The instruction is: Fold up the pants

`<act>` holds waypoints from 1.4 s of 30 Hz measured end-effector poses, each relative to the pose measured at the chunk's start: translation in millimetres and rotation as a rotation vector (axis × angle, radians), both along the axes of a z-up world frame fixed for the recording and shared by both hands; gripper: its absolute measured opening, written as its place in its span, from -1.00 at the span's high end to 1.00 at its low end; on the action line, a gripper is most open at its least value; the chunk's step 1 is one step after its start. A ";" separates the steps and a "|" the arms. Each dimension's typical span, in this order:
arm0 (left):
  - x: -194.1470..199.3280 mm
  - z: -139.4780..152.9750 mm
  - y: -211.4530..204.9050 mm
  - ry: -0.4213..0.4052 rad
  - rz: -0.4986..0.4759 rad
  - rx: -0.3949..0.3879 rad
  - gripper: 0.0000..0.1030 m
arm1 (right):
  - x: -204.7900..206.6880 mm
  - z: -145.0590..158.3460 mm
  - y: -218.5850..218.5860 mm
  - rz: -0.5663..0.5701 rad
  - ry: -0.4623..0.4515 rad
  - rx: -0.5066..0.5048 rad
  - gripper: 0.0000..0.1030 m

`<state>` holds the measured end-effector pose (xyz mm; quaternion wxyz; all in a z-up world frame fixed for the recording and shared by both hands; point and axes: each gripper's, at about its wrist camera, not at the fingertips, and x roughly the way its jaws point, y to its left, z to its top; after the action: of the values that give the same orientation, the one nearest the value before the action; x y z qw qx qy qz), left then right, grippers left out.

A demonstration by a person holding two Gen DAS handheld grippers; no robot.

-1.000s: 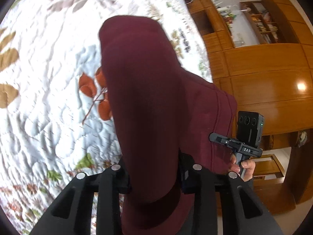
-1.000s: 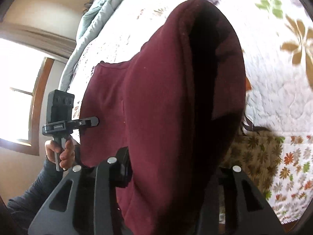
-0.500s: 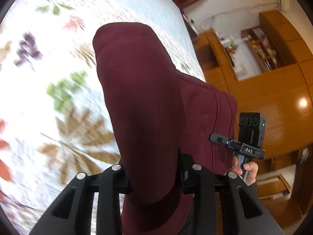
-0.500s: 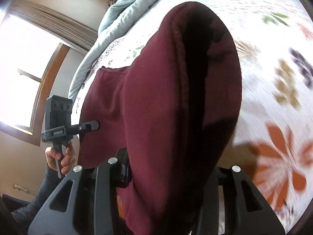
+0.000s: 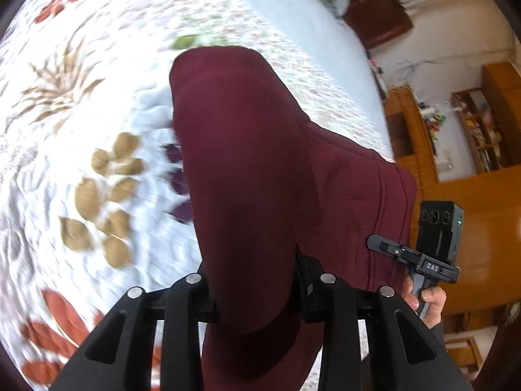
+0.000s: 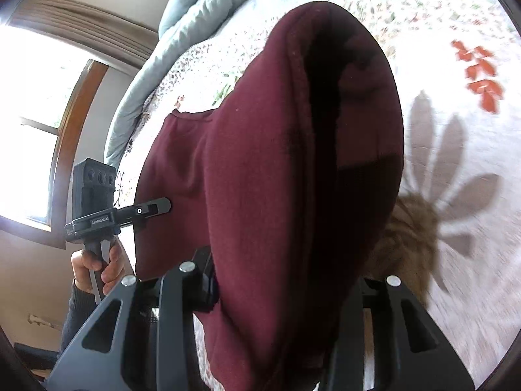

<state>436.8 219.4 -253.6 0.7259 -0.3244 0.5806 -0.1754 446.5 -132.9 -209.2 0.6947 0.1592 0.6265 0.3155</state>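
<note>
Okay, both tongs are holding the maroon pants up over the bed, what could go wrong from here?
1. The pants drape thickly over the left tongs and the right tongs; a bunched grip could slip and drop one side.
2. The patterned bedspread looks blurred, which suggests quick motion, so the pants may land creased or skewed.

white quilted bedspread printed with tan, rust-red and purple leaf sprays, smeared by motion blur in both views. pale blue-grey duvet bunched along the far edge of the bed, beside the wall. bright window in a wooden frame, with a curtain rail or blind above it. honey-coloured wooden cabinets along the room's other side, open shelves crowded with small items too tiny to tell apart. dark brown wooden headboard behind the duvet, against a white wall.
</note>
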 end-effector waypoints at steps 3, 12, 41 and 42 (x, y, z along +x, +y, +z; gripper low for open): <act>-5.5 -26.9 4.2 0.028 0.007 -0.003 0.21 | 4.8 -27.9 -17.0 -0.053 0.037 -0.007 -0.06; -52.9 17.7 28.4 -0.099 0.156 0.185 -0.30 | 11.2 16.6 -54.6 -0.160 -0.080 -0.060 -0.46; -112.4 5.2 -32.9 -0.264 -0.009 -0.075 -0.41 | -40.8 4.5 -20.2 -0.105 -0.114 0.006 1.00; -113.4 7.1 -32.6 -0.259 0.000 -0.069 -0.41 | -42.3 6.0 -26.3 -0.129 -0.117 0.026 1.00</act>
<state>323.4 186.8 -246.5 0.7832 -0.3236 0.4757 -0.2358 404.2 -159.2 -203.2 0.7470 0.1894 0.5692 0.2868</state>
